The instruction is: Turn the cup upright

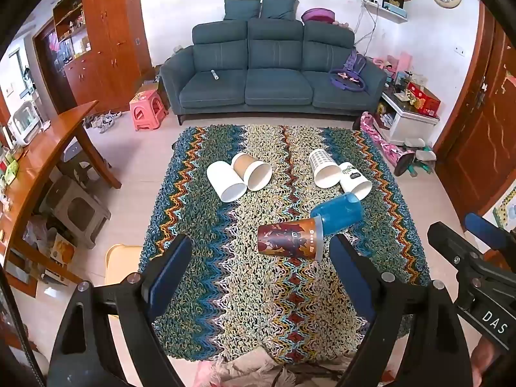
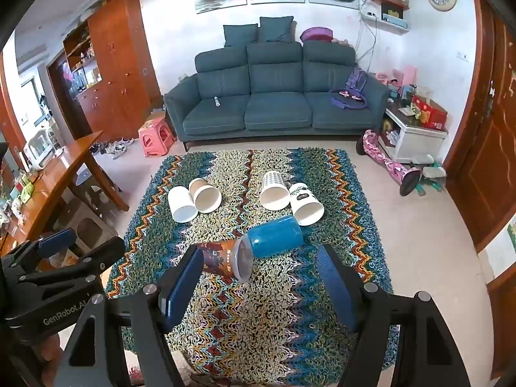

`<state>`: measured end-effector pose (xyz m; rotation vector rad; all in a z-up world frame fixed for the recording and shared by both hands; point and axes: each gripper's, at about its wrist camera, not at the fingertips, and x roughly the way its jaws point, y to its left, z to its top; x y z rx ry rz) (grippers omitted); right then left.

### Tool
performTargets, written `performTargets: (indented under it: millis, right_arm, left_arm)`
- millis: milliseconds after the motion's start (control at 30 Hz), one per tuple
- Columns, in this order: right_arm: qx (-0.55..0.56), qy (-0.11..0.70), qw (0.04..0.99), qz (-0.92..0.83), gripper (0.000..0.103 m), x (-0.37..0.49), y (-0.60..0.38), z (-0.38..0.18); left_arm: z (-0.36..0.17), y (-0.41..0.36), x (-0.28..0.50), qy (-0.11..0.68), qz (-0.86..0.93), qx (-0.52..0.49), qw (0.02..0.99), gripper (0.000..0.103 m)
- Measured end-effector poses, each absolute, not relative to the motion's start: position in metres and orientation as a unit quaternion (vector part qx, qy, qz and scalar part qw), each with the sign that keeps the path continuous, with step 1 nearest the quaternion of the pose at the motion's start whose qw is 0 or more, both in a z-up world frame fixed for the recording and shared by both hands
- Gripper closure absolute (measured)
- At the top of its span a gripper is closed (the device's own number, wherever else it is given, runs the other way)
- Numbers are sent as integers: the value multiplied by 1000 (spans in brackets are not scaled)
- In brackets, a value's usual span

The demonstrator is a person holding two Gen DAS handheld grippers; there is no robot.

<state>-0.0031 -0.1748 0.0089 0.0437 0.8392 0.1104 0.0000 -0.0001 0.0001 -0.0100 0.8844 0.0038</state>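
Note:
Several cups lie on their sides on a zigzag woven cloth (image 1: 267, 290). Nearest is a brown patterned cup (image 1: 287, 240) (image 2: 216, 259), its rim touching a blue cup (image 1: 338, 211) (image 2: 275, 235). Farther back lie a plain white cup (image 1: 225, 180) (image 2: 181, 204) beside a kraft brown cup (image 1: 253, 171) (image 2: 204, 194), and a dotted white cup (image 1: 324, 167) (image 2: 274, 189) beside a white cup with a leaf print (image 1: 354, 180) (image 2: 305, 204). My left gripper (image 1: 261, 258) is open, short of the brown patterned cup. My right gripper (image 2: 259, 266) is open, its left finger near that cup.
A teal sofa (image 1: 271, 74) stands behind the cloth. A wooden table (image 1: 48, 148) with stools runs along the left, a pink stool (image 1: 148, 109) near it. A white side table (image 1: 409, 119) and a pink hoverboard (image 1: 383, 145) sit at the right. Bare floor tiles surround the cloth.

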Motion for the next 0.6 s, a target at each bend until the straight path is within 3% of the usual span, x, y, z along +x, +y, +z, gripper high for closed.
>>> performTargets:
  millis: [600]
  right_arm:
    - [22,410,911,48,29,-7,-181,-6]
  left_arm:
    - [1,-7,-1,429,-3,-6,903,14]
